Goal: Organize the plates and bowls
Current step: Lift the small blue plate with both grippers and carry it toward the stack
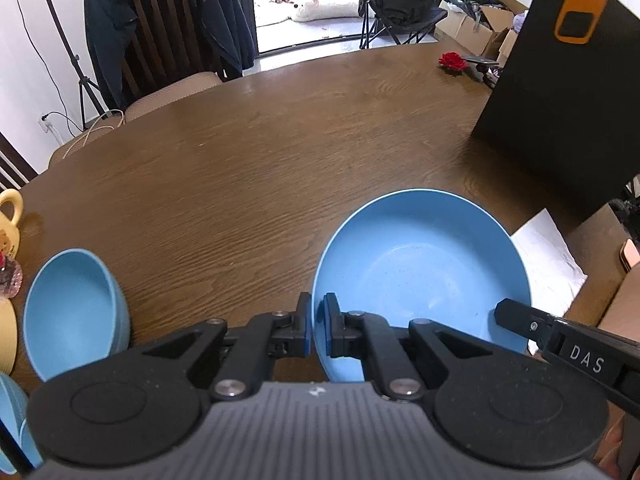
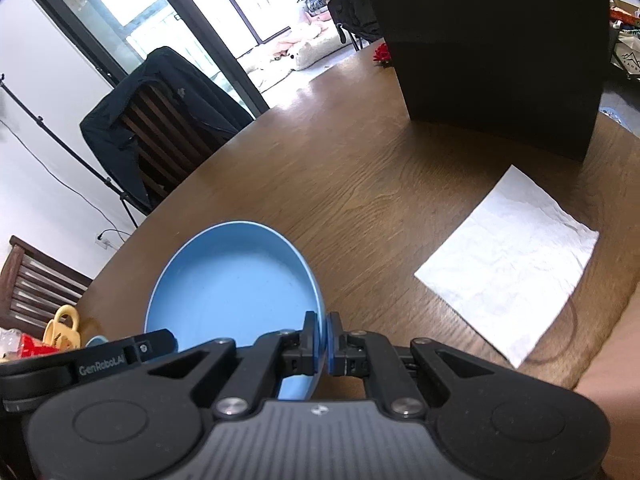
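A large blue bowl (image 1: 424, 272) hangs tilted above the brown table (image 1: 256, 152), held from two sides. My left gripper (image 1: 317, 326) is shut on its left rim, one pad inside and one outside. My right gripper (image 2: 323, 338) is shut on the opposite rim of the same blue bowl (image 2: 232, 280); its finger also shows at the right in the left wrist view. A smaller blue bowl (image 1: 74, 312) stands on the table to the left. More blue dishes (image 1: 12, 412) show at the lower left edge, mostly cut off.
A black and orange box (image 1: 556, 92) stands on the table at the right, with a white napkin (image 2: 512, 264) in front of it. A red flower (image 1: 453, 61) lies far back. A yellow mug (image 1: 10, 220) and yellow dish sit at the left edge. A chair with a dark jacket (image 1: 160, 28) stands behind.
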Available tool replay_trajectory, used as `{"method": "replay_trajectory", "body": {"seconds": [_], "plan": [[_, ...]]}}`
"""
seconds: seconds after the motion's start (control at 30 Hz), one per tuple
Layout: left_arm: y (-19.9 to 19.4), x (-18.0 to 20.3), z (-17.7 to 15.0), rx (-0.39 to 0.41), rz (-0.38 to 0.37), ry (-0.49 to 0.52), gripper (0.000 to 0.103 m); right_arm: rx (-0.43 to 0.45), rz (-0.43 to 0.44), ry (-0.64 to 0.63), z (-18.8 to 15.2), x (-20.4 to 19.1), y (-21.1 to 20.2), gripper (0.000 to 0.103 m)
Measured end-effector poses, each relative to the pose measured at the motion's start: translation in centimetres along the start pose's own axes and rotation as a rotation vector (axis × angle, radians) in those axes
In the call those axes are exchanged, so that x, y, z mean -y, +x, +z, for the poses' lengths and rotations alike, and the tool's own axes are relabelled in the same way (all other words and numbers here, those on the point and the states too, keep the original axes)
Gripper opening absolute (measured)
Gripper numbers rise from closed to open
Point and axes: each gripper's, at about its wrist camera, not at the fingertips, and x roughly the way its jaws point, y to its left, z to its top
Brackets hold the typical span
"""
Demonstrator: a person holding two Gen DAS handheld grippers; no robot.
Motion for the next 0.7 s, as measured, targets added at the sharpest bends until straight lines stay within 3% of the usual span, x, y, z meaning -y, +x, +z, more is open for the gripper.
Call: {"method": "replay_trajectory", "body": {"seconds": [0.7], "plan": [[-6.9, -0.3, -7.0, 0.046, -0.016, 0.018, 0.007, 0.051, 0.0, -0.006, -6.0, -0.9, -7.4, 0.004]]}}
